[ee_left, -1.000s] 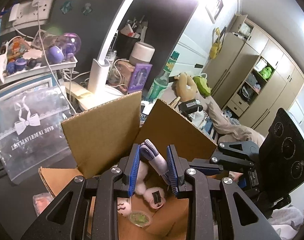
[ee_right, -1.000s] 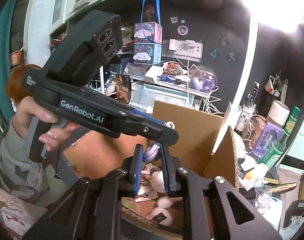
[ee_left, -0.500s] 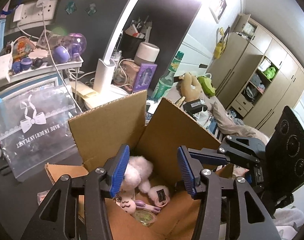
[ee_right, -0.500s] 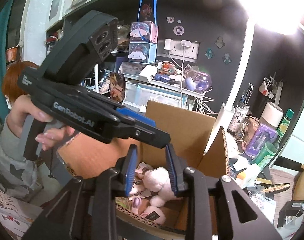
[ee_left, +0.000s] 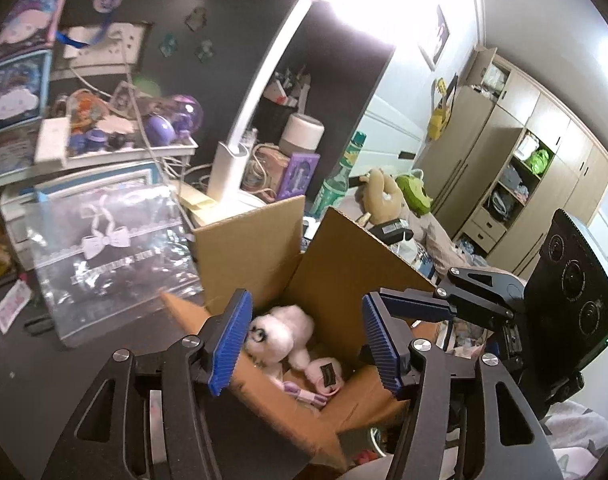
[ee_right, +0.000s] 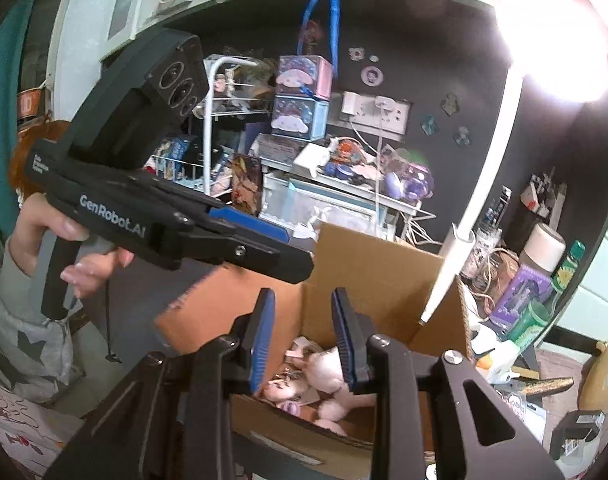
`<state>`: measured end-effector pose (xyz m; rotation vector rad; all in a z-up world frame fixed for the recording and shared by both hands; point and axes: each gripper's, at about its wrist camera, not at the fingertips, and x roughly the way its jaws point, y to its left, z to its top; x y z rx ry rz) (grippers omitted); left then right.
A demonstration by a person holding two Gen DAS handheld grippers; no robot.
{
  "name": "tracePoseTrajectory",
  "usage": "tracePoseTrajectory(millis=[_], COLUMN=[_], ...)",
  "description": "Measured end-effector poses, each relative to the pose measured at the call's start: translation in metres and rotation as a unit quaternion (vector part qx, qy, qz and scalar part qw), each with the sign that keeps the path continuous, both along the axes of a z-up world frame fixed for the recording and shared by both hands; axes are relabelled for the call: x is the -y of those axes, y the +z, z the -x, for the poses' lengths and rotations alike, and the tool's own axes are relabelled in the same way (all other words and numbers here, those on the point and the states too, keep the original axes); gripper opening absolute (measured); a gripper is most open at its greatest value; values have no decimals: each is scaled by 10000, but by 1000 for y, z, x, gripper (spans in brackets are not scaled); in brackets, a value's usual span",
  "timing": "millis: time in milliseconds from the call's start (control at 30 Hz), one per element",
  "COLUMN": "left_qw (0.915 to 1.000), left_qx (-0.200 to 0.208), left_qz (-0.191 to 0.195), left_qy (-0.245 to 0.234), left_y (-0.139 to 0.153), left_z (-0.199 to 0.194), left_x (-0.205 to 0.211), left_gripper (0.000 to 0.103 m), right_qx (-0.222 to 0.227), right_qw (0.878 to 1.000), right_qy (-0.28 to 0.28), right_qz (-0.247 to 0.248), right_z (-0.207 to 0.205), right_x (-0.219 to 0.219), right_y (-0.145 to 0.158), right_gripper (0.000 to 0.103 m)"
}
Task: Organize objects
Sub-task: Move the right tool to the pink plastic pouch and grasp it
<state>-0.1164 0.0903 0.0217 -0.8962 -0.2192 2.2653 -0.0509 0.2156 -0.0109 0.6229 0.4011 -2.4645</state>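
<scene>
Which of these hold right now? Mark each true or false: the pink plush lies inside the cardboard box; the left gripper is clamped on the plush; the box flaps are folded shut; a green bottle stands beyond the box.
1. The pink plush lies inside the cardboard box. True.
2. The left gripper is clamped on the plush. False: its fingers are opening, spread apart above the box, with nothing gripped.
3. The box flaps are folded shut. False: they stand up, and the box is open.
4. A green bottle stands beyond the box. True.

Matt corrugated cardboard box (ee_left: pixel 260 248) holds a fluffy plush toy (ee_left: pixel 280 330).
</scene>
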Motion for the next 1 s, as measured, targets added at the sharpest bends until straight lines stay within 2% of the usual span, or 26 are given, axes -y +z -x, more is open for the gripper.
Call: tracePoseTrajectory(millis=[133,400,500,667,800,900,967,1000], left_qw=[9997,9962,9946,9908,9875,9860,9852,9849], left_qx=[-129,-288,-284,-156,12,130,222,262], left_qz=[-101,-291,-283,-283,-303,-352,-396,-410], left_qy=[207,764,958,1315,1548,1624,1650,1660], left_y=[3,-4,-12,-36,-58,-72,-81,-86], left_z=[-16,-50,-58,-69,-73,-75,-75,-75], left_x=[30,102,124,159,180,189,193,195], left_gripper=[56,67,70,70,71,71,71,71], right_qx=[-57,-20,106,470,825,1054,1117,1165], right_qw=[9998,9975,9956,9907,9876,9878,9897,9906], right_qy=[174,669,899,1246,1307,1129,872,701], right_qz=[-97,-230,-245,-281,-263,-191,-186,-166], right_z=[-9,-22,-25,-25,-19,-12,-5,-1], right_x=[23,84,110,150,172,178,179,178], right_y=[4,2,-6,-29,-52,-71,-84,-91], right_gripper=[26,26,33,33,36,48,62,66])
